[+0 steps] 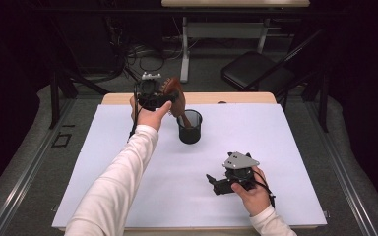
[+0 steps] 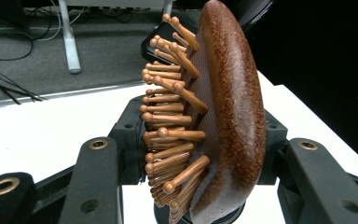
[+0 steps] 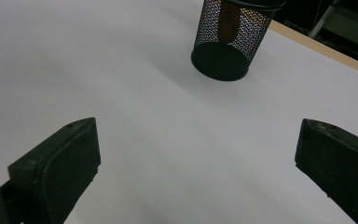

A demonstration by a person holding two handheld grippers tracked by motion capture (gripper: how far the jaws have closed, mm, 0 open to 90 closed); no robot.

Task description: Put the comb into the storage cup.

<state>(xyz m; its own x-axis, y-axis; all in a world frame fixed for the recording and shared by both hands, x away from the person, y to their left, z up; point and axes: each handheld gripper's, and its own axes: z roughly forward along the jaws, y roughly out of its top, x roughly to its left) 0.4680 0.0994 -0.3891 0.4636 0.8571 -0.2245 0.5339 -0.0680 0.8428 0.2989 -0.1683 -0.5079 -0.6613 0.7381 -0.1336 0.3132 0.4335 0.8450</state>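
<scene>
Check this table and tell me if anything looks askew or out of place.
Only the wooden hairbrush: it leans at a slant, handle down inside the black mesh cup, its head clamped in the left tool. The cup stands upright; nothing is spilled.

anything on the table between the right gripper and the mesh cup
Nothing: bare white table lies between the right gripper and the mesh cup, seen in the right gripper view.

White sheet (image 1: 187,182) covers surface; bare wood edge (image 1: 236,98) shows at far side. Beyond surface: grey carpet floor (image 1: 103,83), black folding chair (image 1: 256,71) at far right, white desk leg (image 1: 184,49) with crossbar, tangle of black cables (image 1: 133,54) at far left. Metal rail (image 1: 24,172) along floor at left side.
</scene>
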